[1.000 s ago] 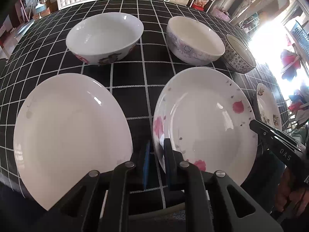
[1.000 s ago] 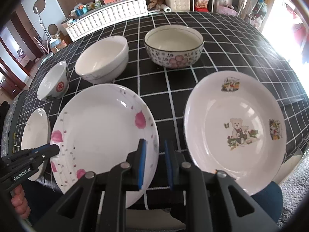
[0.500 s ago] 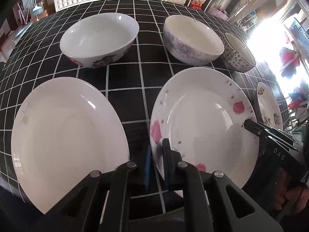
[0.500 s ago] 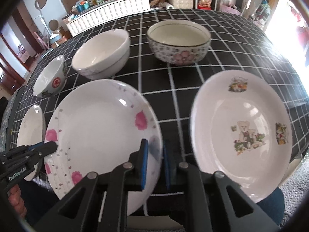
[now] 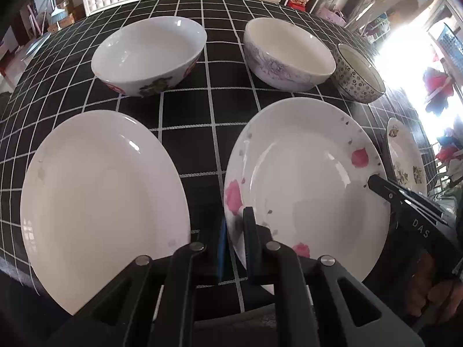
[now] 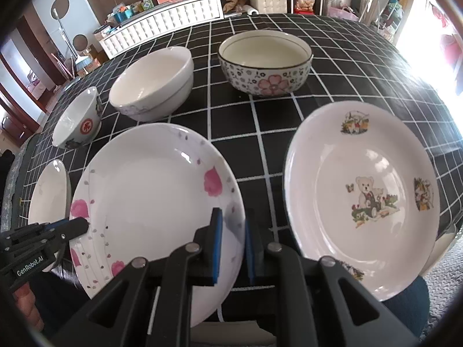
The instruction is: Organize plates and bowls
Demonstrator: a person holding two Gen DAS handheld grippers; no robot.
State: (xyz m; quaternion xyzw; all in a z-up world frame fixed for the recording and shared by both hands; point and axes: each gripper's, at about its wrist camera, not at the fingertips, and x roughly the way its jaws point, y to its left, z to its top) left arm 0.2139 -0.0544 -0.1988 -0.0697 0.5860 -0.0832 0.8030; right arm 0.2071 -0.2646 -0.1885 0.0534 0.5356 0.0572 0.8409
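A white plate with pink roses (image 5: 303,179) (image 6: 150,196) lies on the black checked tablecloth (image 5: 185,147). My left gripper (image 5: 235,240) is shut on its near left rim, and my right gripper (image 6: 233,245) is shut on its near right rim. Left of it sits a plain white plate (image 5: 101,202); to its right is a teddy-bear plate (image 6: 361,196). Behind the plates stand a white bowl with a red emblem (image 5: 150,55), a lilac-patterned bowl (image 5: 289,55) and a flowered bowl (image 6: 266,66).
The table's near edge runs just under both grippers. A white tufted cabinet (image 6: 173,20) and cluttered shelves stand beyond the far edge. A hand (image 5: 434,289) holds the right gripper's handle at the lower right of the left wrist view.
Both pairs of jaws have narrowed, and the rose plate's near rim now sits pinched between each pair. Neither hand has shifted noticeably.
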